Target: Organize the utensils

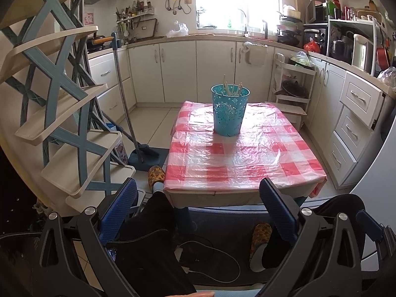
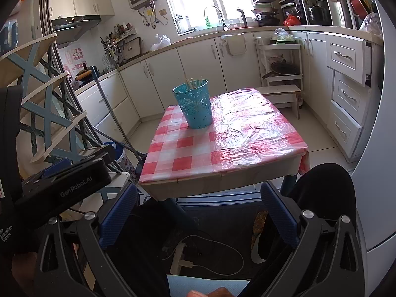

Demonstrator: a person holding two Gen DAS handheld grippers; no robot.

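Left gripper [image 1: 199, 208] jaws spread wide, nothing between them, held low off the near edge of the table [image 1: 292, 170]; right gripper [image 2: 198, 209] likewise released and empty. Teal basket [image 1: 230, 110] stands upright on the checked tablecloth [image 1: 217, 173] toward the far side, at 12 o'clock from the left gripper and 11 o'clock from the right; pale sticks, probably chopsticks [image 1: 232, 87], poke out of its rim, well apart from both grippers.
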